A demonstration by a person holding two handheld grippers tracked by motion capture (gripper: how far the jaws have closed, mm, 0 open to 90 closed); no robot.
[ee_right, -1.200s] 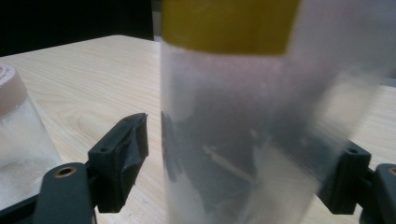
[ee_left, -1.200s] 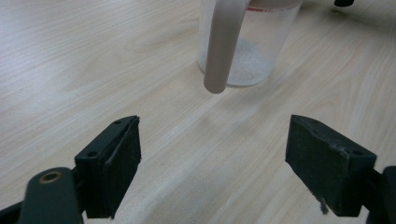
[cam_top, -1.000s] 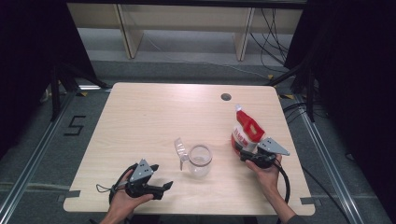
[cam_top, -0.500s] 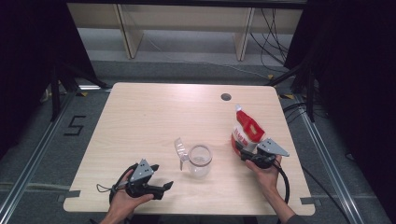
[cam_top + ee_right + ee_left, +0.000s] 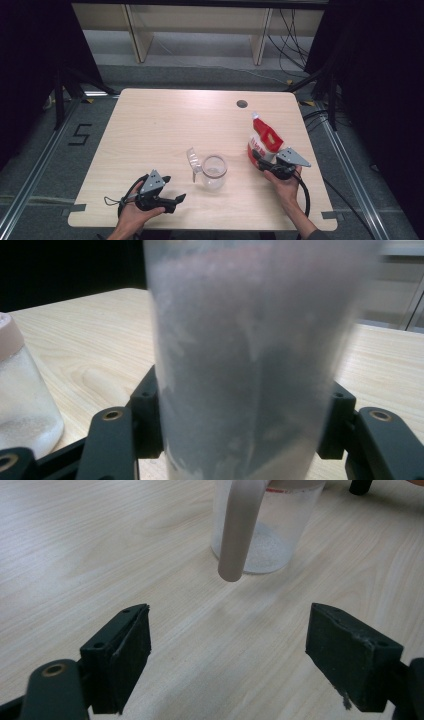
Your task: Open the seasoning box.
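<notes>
We are working with a red-and-white refill pouch (image 5: 264, 141) with a spout at its top, standing at the right of the high view, just left of the right gripper (image 5: 261, 159). In the right gripper view the pouch (image 5: 250, 360) sits squarely between the two black jaws, whose pads meet its sides. The jaws have just been closing with the pouch between them; we read this as a grip taking hold of the pouch.

The pouch looks like soft film over loose fill — it will yield under the pads and may buckle or slump if squeezed low. We would take it across the body where the fill backs the film, not by the thin neck near the spout. The film is glossy, so we expect some slip when it is tilted.

The clear jar (image 5: 214, 171) stands at centre-bottom of the high view, with its hinged lid (image 5: 192, 158) flipped open to the left. It appears rigid and light, with a little white powder in the bottom (image 5: 260, 555).

The left gripper (image 5: 172, 201) rests at lower left, its jaws spread wide and empty, aimed at the jar — a steadying hold on the jar wall seems available.
</notes>
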